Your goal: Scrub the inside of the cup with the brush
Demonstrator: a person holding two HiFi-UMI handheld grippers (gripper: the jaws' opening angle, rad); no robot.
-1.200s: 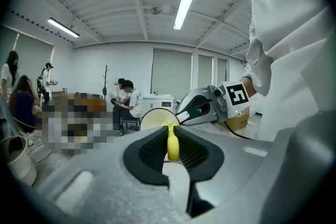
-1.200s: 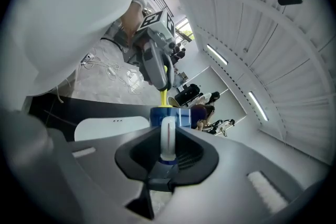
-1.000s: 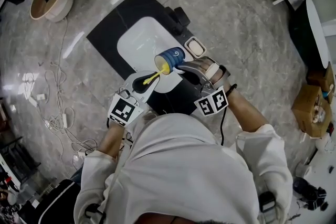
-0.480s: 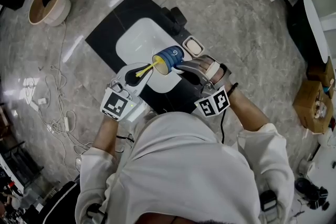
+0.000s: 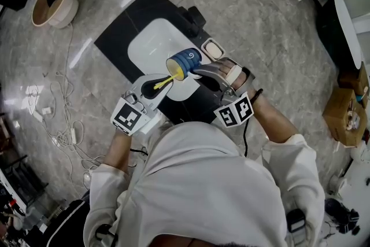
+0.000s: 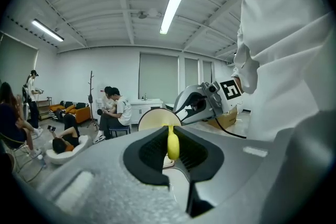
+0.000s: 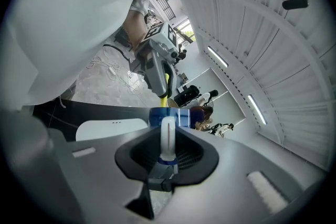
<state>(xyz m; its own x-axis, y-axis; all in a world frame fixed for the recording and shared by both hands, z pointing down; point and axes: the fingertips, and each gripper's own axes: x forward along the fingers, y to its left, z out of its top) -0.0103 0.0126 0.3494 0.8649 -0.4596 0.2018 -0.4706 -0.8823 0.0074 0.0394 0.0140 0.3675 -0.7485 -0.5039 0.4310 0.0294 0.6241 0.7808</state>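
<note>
Blue cup [image 5: 186,61], tipped on its side at centre frame over a white sink [image 5: 149,43], is clamped by its handle in the right gripper [image 5: 200,71] while the left gripper [image 5: 151,88] pinches a yellow brush [image 5: 165,83] reaching into its mouth.

Blue swirl-patterned cup [image 5: 188,58], yellow brush [image 5: 163,83]

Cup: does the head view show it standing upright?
No, the cup is tipped on its side in the air, held by the right claw, its mouth facing the yellow brush.
</note>
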